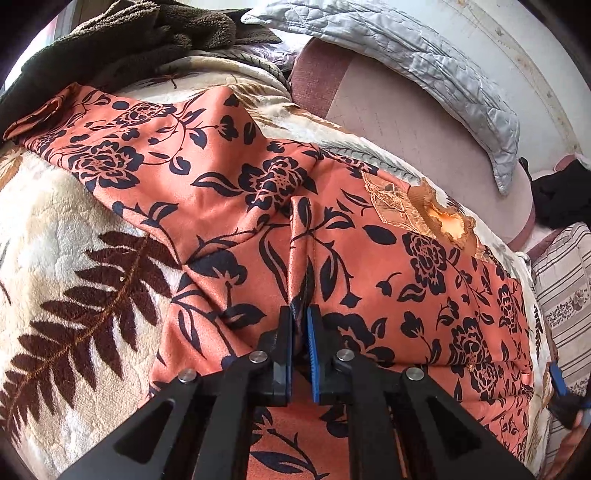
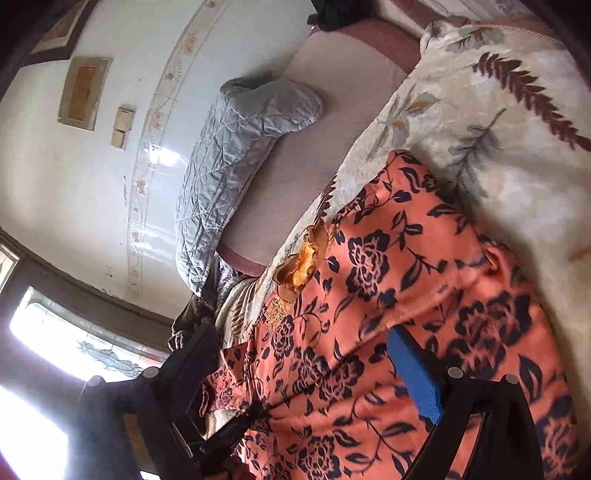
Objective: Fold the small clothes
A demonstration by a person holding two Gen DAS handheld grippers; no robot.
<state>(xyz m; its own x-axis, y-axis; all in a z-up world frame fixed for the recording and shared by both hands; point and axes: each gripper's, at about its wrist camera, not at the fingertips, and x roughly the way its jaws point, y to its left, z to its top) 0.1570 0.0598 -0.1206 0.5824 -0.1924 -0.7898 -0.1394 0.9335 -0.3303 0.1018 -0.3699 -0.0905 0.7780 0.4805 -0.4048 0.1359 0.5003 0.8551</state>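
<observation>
An orange garment (image 1: 221,177) with a dark floral print and a lace collar (image 1: 443,218) lies spread on a cream blanket (image 1: 55,229) patterned with brown fern leaves. My left gripper (image 1: 300,317) is shut on a raised fold in the middle of the garment, and the cloth ridges up from its tips. In the right wrist view the same garment (image 2: 369,258) lies below my right gripper (image 2: 306,362), whose jaws stand wide open over the cloth without pressing it. Its blue pad (image 2: 413,373) hovers above the fabric. That gripper's blue pad (image 1: 557,380) also shows at the left view's right edge.
A grey quilted pillow (image 1: 424,74) leans against a white tiled wall (image 2: 74,177) behind a pink mattress (image 1: 406,129). Dark brown fleece (image 1: 147,33) is piled at the far left, a striped cushion (image 1: 565,288) at the right. A bright window (image 2: 55,332) is beside the bed.
</observation>
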